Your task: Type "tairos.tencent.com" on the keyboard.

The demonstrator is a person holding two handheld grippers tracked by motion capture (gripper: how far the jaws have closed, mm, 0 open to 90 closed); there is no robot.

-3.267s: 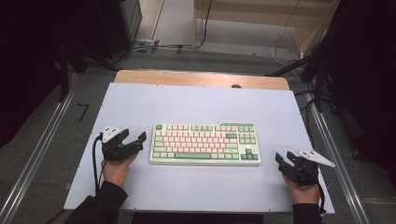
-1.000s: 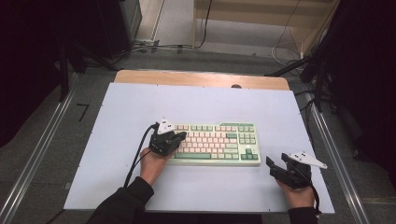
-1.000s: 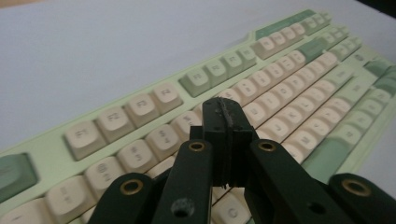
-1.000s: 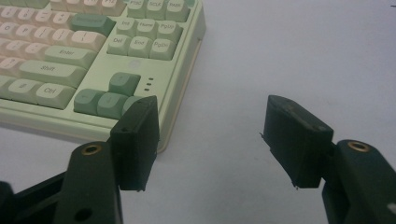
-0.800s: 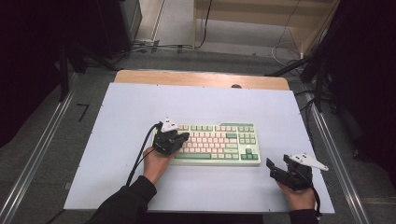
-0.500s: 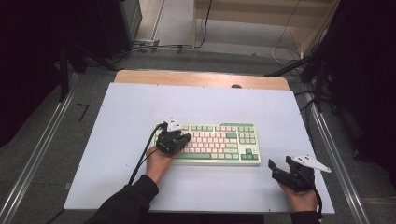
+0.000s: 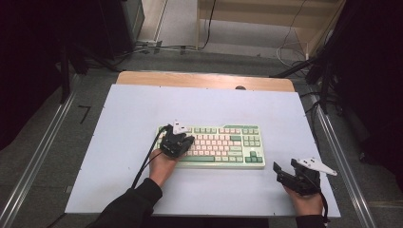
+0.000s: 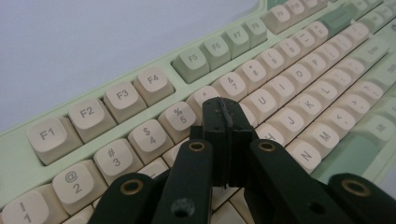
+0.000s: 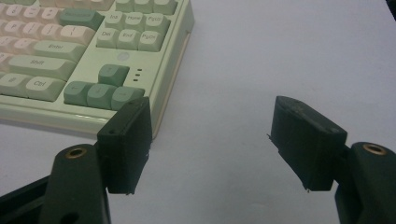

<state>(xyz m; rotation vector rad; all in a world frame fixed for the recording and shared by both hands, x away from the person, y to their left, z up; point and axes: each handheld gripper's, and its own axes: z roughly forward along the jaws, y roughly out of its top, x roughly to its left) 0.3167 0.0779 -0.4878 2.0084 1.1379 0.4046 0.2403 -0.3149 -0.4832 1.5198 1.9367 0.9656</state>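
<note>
Keyboard lies right under the left gripper's closed fingers; the right gripper's fingers gape wide beside it.

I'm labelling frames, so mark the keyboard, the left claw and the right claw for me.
keyboard (image 7: 223, 145), high view, on its pink key rows.
left claw (image 8: 225, 122), left gripper view, at its closed tips above the keys.
right claw (image 9: 212, 140), right gripper view, midway in the open gap.

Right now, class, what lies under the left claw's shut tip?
Under the left claw are the keyboard's cream keys, between 5 and Y. The tip covers the key directly beneath it, so its letter, and whether it touches, cannot be seen.
</note>
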